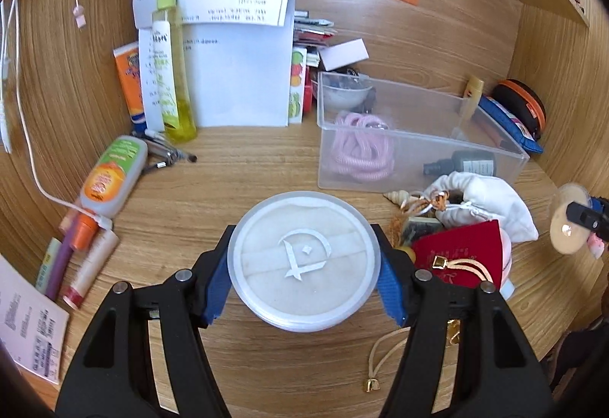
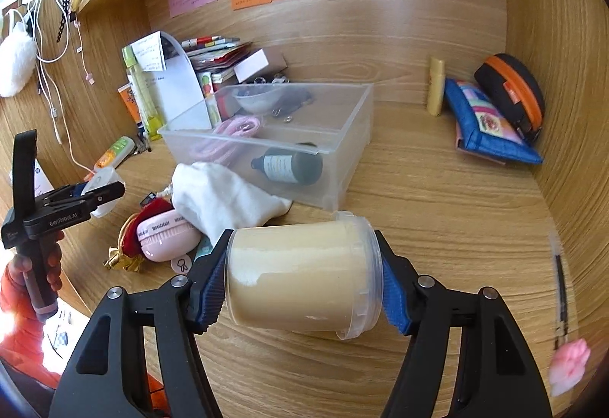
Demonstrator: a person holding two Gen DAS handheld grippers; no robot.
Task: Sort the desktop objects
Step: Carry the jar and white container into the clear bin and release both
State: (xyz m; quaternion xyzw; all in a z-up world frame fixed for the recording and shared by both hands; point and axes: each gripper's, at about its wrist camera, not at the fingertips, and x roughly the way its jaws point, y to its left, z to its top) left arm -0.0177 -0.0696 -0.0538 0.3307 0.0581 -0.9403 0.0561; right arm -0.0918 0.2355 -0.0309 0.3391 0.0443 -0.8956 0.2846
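Note:
My left gripper (image 1: 303, 266) is shut on a round white lid-like case (image 1: 303, 262) with a grey emblem, held above the wooden desk (image 1: 236, 174). My right gripper (image 2: 304, 277) is shut on a clear plastic jar of beige cream (image 2: 300, 275), held on its side above the desk. The jar also shows at the right edge of the left wrist view (image 1: 569, 224). The left gripper with its round case shows in the right wrist view (image 2: 89, 195). A clear plastic bin (image 1: 415, 136) holds a pink coiled cord (image 1: 361, 148) and a dark bottle (image 1: 462, 163).
A white cloth pouch (image 1: 483, 205), red pouch (image 1: 462, 250) and shell lie right of the left gripper. Tubes and pens (image 1: 110, 178) lie left; a yellow spray bottle (image 1: 169, 64) and papers stand behind. A blue pouch (image 2: 487, 121) and black-orange case (image 2: 512, 91) sit far right.

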